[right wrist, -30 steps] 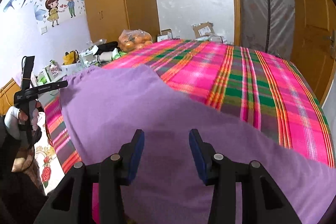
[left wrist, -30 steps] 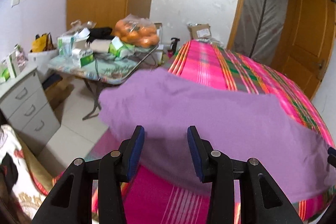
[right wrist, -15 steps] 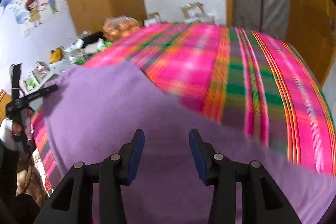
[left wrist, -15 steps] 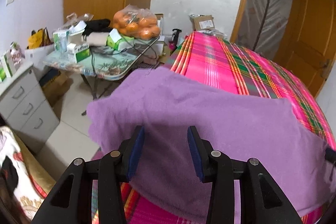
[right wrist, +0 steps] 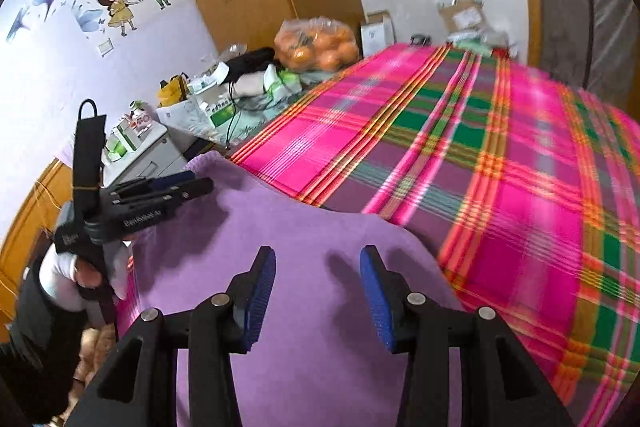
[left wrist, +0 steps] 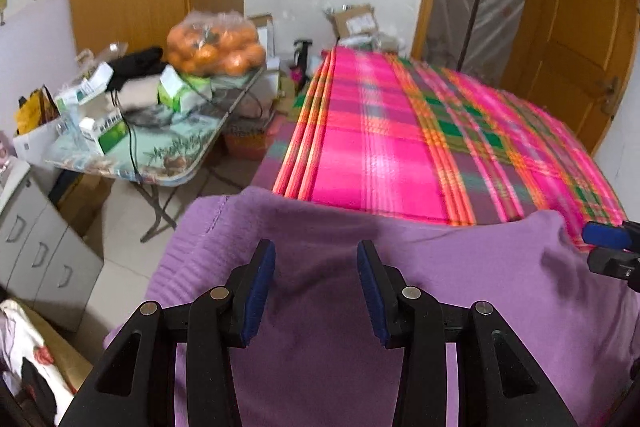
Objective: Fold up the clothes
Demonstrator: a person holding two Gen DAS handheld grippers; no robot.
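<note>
Your left gripper [left wrist: 316, 281] hangs over the purple cloth [left wrist: 440, 287]. Its two blue pads [left wrist: 258, 291] stand apart, and nothing is pinched between them. The cloth shows through the gap, lower down.

Your right gripper [right wrist: 318, 293] is the same. Its pads [right wrist: 378, 301] are spread, with only cloth below them. It holds nothing.

The cloth lies on the near end of the bed [right wrist: 500, 167]. The bed has a pink, green and orange checked cover. The left side of the cloth hangs over the bed's edge, above the floor [left wrist: 116, 219]. Its far edge sits on the pink squares.

In the left view, the tip of your right gripper peeks in at the right edge, just past the cloth's far right corner. In the right view, your left gripper is at the left, over the cloth's left edge, and your hand [right wrist: 86, 273] is wrapped around its handle.

Beside the bed stands a messy table [left wrist: 172, 163]. A bag of oranges [left wrist: 216, 45] sits on it, with some small boxes [left wrist: 106, 135]. A grey set of drawers [left wrist: 40, 259] stands near the table. Both views are a bit blurry.
</note>
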